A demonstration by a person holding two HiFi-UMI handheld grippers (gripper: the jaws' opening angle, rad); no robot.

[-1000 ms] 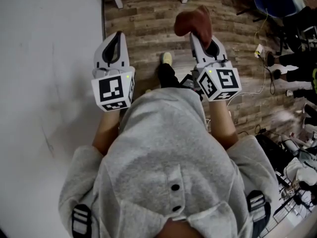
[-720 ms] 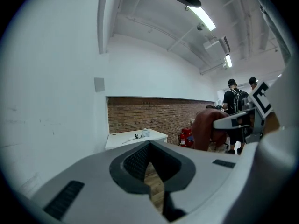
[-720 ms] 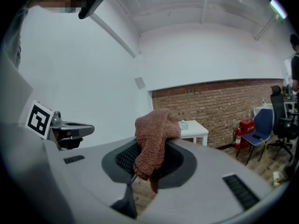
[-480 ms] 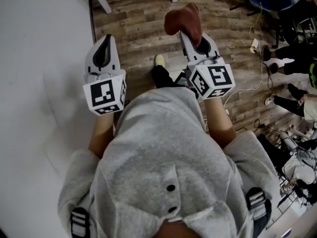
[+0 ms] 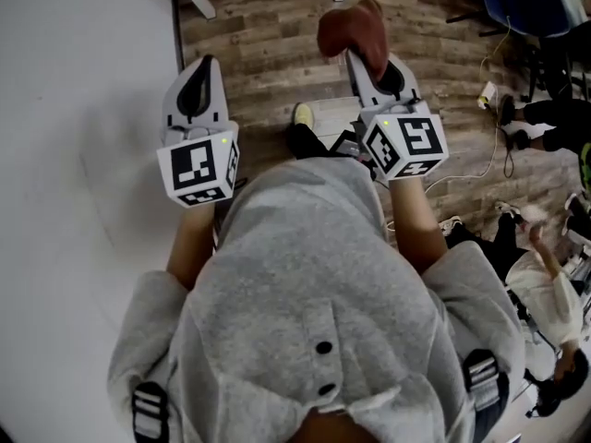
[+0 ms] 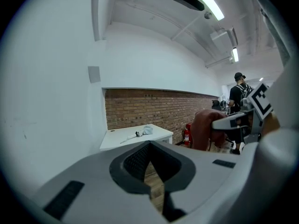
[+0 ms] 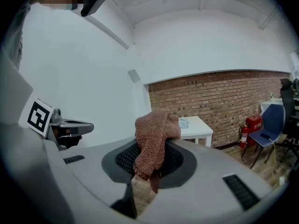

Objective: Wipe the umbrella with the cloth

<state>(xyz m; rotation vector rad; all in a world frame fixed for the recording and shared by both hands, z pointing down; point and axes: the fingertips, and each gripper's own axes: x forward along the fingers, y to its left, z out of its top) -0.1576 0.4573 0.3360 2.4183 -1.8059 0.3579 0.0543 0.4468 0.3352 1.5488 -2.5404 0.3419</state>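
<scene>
**Over the plank floor, two grippers and one cloth**

Down below the head camera, two grippers reach out past a grey hooded top, each with its own marker cube. The left gripper [image 5: 203,63] has its jaws pressed together, nothing between them. The right gripper [image 5: 367,65] is clamped on the one cloth [image 5: 353,28], a reddish-brown knitted piece. It bunches over the jaw tips and dangles down between them, up in the air above the wooden floor [image 5: 268,44].

Across the room, along the brick wall [image 6: 145,108], the count is one white table [image 6: 159,135], one red fire extinguisher [image 7: 244,135] and one blue chair [image 7: 271,119]. One person in dark clothes [image 6: 239,93] stands far off.

Now the hard calls. The umbrella cannot be picked out for certain. A thin pale thing [image 6: 140,132] lies on the table top, too small to name. From above, the cloth covers the right jaw tips, and the cubes hide both hands
</scene>
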